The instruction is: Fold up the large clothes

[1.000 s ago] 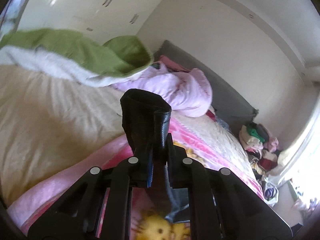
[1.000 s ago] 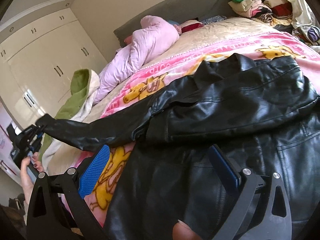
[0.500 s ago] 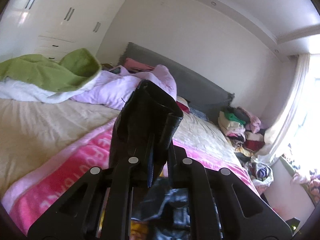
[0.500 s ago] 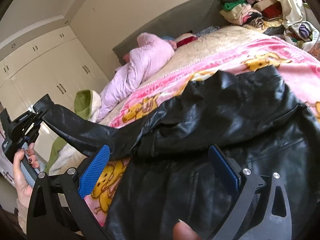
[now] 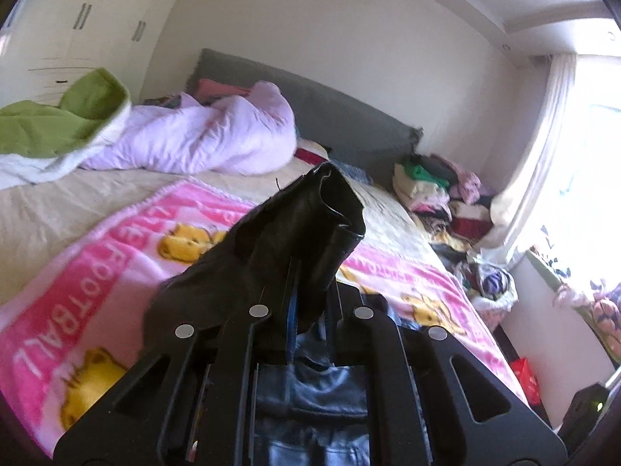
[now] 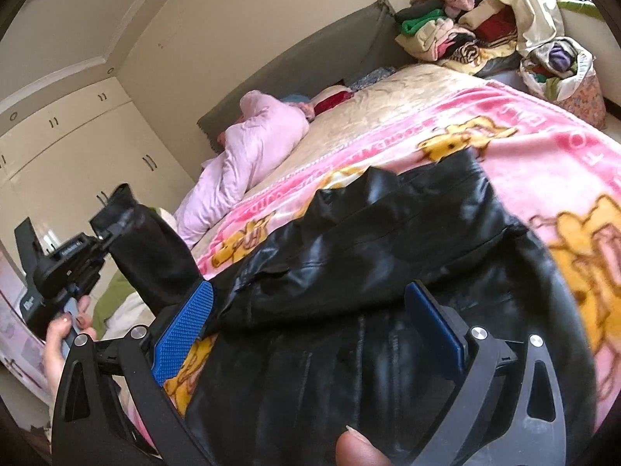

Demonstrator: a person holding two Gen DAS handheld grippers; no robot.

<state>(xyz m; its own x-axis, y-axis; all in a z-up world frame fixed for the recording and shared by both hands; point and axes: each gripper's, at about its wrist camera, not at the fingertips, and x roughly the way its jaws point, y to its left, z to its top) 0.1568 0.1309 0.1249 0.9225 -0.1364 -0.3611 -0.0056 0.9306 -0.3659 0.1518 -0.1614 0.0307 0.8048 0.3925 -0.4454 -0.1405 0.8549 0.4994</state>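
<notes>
Leather filled most of what we saw: a black leather jacket lay spread on a pink cartoon blanket that covered the near part of the bed. Our left gripper was clamped tight on the cuff end of one sleeve, its jaws pressed together with the black material pinched between them and the open cuff standing up beyond the tips. From the right wrist view we saw that same sleeve lifted clear of the blanket at the left edge, running from the jacket's shoulder up to the left gripper, which a hand held by its handle.

Our right gripper hung over the jacket body with its jaws spread wide; the blue pads had nothing between them but air above the leather, and we could not tell whether the tips brushed it. A fingertip showed at the bottom edge of that view.

Farther up the bed we saw a pale lilac quilted garment bunched against the grey headboard, with a green and white blanket beside it toward the white wardrobe. A heap of mixed clothes sat at the far corner near the curtain.
</notes>
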